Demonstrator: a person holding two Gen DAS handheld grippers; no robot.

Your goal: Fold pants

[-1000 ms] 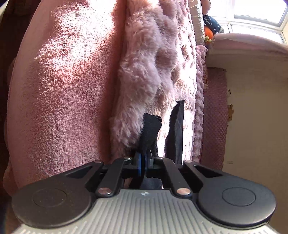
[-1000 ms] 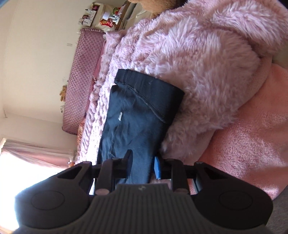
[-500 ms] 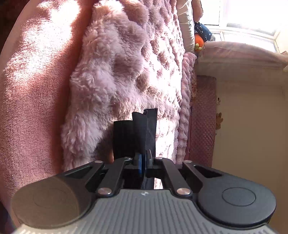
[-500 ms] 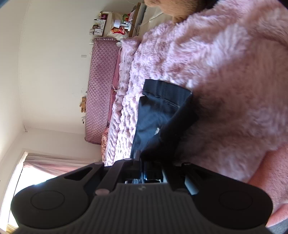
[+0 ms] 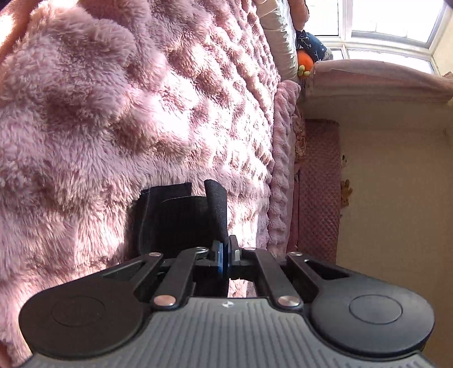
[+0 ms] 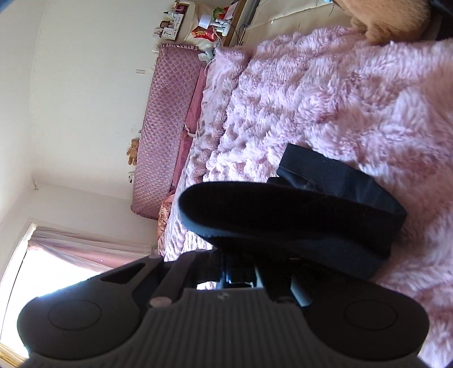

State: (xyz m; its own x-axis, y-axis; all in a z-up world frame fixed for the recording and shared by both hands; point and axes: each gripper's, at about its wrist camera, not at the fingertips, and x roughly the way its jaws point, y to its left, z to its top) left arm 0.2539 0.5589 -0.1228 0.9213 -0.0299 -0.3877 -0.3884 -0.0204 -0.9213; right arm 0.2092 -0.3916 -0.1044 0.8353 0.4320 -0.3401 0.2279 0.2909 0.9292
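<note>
The pants are dark navy and lie on a fluffy pink blanket [image 5: 170, 113] on the bed. In the left wrist view my left gripper [image 5: 225, 254] is shut on an edge of the pants [image 5: 181, 223], which bunch up just ahead of the fingers. In the right wrist view my right gripper [image 6: 236, 276] is shut on the pants [image 6: 297, 223]; a thick rolled fold of the cloth arches over the fingers and hides their tips. The far end of the pants rests on the blanket [image 6: 339, 99].
A quilted pink headboard [image 6: 167, 119] stands against the cream wall, with a cluttered shelf [image 6: 203, 25] beside it. A window [image 5: 382, 25] and a padded ledge [image 5: 382, 79] are behind the bed. A tan plush [image 6: 390, 17] lies at the blanket's far edge.
Both grippers have carried the pants forward over the blanket. The right gripper closed on the cloth, and the flat pants are now lifted into a thick fold over it.
</note>
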